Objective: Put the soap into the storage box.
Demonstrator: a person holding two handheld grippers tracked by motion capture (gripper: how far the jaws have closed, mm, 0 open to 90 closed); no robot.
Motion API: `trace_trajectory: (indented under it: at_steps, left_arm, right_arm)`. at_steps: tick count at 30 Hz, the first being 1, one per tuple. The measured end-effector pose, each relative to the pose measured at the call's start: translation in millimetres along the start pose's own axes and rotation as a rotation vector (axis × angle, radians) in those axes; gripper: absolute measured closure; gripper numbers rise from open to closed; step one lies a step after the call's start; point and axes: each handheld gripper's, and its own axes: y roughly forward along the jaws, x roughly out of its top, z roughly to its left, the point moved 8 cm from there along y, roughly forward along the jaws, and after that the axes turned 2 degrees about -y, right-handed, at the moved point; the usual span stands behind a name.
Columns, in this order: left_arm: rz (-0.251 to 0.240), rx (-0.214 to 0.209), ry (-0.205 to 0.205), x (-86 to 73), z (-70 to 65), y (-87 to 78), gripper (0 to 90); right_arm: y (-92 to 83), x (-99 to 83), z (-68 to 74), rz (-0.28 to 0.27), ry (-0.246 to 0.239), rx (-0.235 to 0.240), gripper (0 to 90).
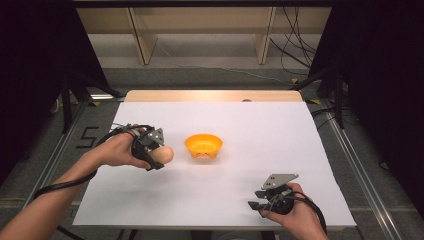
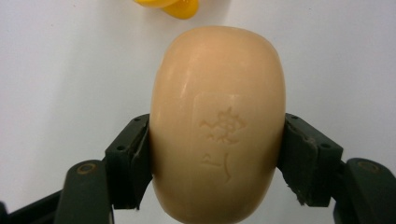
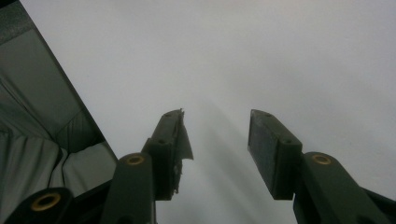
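Note:
A tan oval soap bar (image 2: 217,121) with a stamped mark is clamped between the jaws of my left gripper (image 2: 217,158). In the high view the left gripper (image 1: 156,156) holds the soap bar (image 1: 165,154) just above the white table cover, left of a small orange bowl (image 1: 203,145). The bowl's yellow-orange edge (image 2: 170,6) shows just beyond the soap in the left gripper view. My right gripper (image 1: 256,199) rests near the table's front edge at the right, open, with nothing between its fingers (image 3: 273,149).
The white cover (image 1: 260,135) spans most of the table, with a strip of bare wood (image 1: 210,96) at the far edge. Floor and table edge (image 3: 42,116) lie to the left in the right gripper view. Cables (image 1: 295,45) run on the floor behind.

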Motion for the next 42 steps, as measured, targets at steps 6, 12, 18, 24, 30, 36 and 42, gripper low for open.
trace_trajectory:
  at_steps: [6, 12, 18, 24, 30, 36, 42]
  left_arm:
    - [-0.022, 0.000, -0.010, 5.8, -0.4, -0.1, 32.0]
    - [-0.021, 0.004, 0.009, 9.5, 0.5, -1.9, 32.0]
    - [-0.038, 0.012, -0.006, 12.9, 2.8, -2.4, 32.0]
    - [-0.043, 0.014, 0.000, 16.5, 3.3, -2.6, 32.0]
    - [-0.054, 0.017, 0.007, 21.4, 4.3, -1.9, 32.0]
    - [-0.042, 0.016, 0.025, 25.2, 5.5, -2.6, 32.0]
    - [-0.048, 0.022, 0.036, 30.4, 7.1, -2.0, 32.1]
  right_arm:
    - [0.2, -0.4, -0.4, 0.002, 0.004, 0.001, 55.8]
    - [-1.8, -0.5, 2.7, 0.010, 0.026, 0.022, 55.8]
    - [-0.2, 0.3, 0.0, -0.009, 0.001, 0.002, 55.7]
    - [-0.1, 0.4, -0.7, -0.011, 0.004, -0.004, 55.8]
    - [-1.1, 1.7, -1.4, -0.013, -0.008, 0.008, 55.7]
    - [-1.5, 1.8, -1.6, -0.011, -0.005, 0.007, 55.8]
    - [-0.2, 2.6, -2.4, -0.034, -0.014, -0.002, 55.8]
